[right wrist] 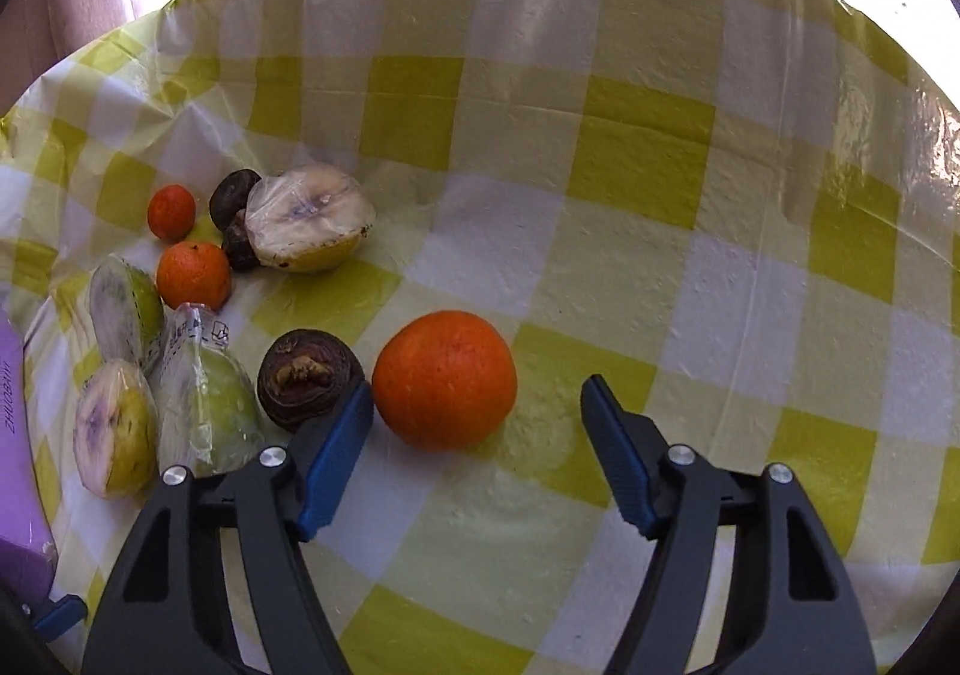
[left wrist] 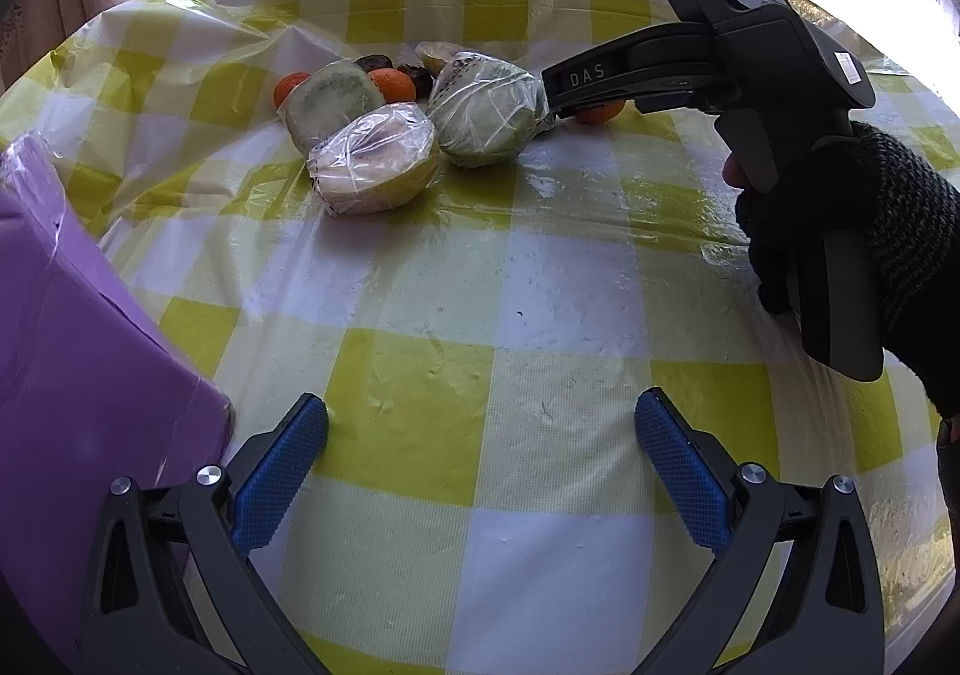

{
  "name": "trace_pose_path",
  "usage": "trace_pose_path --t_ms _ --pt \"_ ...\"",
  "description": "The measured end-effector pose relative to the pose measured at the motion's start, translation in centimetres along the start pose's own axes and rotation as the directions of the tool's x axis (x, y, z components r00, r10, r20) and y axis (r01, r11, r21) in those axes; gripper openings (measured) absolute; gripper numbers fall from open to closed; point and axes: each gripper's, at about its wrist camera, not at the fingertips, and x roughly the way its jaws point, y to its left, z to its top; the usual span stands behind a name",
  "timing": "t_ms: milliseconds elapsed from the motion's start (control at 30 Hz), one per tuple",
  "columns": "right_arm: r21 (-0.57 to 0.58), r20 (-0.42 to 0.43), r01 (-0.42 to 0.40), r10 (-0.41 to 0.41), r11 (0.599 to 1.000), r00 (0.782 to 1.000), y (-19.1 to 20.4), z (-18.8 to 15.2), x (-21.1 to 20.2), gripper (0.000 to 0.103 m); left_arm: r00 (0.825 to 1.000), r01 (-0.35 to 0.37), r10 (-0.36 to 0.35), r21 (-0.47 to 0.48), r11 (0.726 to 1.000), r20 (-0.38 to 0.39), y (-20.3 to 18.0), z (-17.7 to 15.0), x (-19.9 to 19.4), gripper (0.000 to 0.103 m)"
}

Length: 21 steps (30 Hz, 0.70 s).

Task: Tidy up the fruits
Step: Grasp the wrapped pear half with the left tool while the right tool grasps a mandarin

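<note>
In the right wrist view my right gripper is open, low over the table, with a large orange just ahead between its fingertips, untouched. A dark brown fruit lies by the left fingertip. Wrapped green fruit halves, two small oranges, more dark fruits and a wrapped yellow half lie to the left. My left gripper is open and empty over bare cloth; the fruit pile lies far ahead, and the right gripper reaches toward it.
A yellow-and-white checked plastic tablecloth covers the table. A purple box or bag stands at the left, close to my left gripper, and shows at the left edge of the right wrist view. Bright windows and curtains lie behind the table.
</note>
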Motion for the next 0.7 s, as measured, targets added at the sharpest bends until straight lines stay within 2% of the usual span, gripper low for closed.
trace_pose_path --t_ms 33,67,167,267,400,533,600,700 --pt "-0.003 0.0 -0.027 0.027 1.0 1.0 0.1 0.1 0.1 0.048 1.0 0.003 -0.003 0.0 1.0 0.0 -0.1 0.2 0.2 0.099" --pt "-0.007 0.002 -0.024 0.024 1.0 1.0 0.2 0.2 0.0 0.045 1.0 0.001 -0.001 -0.002 1.0 -0.005 -0.1 0.3 0.1 0.099" --pt "0.014 0.018 -0.014 0.014 1.0 1.0 -0.1 -0.6 -1.1 0.045 1.0 0.005 -0.005 -0.026 1.0 -0.013 -0.1 1.5 0.9 0.099" --pt "0.104 0.05 -0.012 0.007 0.995 0.999 -1.8 -2.2 -3.5 0.045 1.0 -0.005 0.005 -0.054 0.999 -0.014 0.4 3.3 2.1 0.098" --pt "0.204 0.083 -0.023 0.006 0.979 0.996 -4.3 -6.6 -7.1 0.045 1.0 -0.017 0.018 -0.127 0.992 0.005 1.1 5.5 3.3 0.097" --pt "0.298 0.104 -0.049 0.019 0.953 0.994 -5.5 -10.6 -9.3 0.045 0.995 -0.097 0.101 -0.221 0.97 0.01 3.3 8.1 4.8 0.096" --pt "0.326 0.127 -0.063 0.023 0.943 0.992 -6.2 -12.2 -10.7 0.045 0.989 -0.145 0.146 -0.235 0.961 -0.014 4.4 9.1 5.7 0.099" --pt "0.335 0.15 -0.066 0.016 0.94 0.989 -6.2 -13.1 -11.6 0.045 0.987 -0.157 0.159 -0.263 0.952 -0.016 5.8 10.1 6.3 0.096"
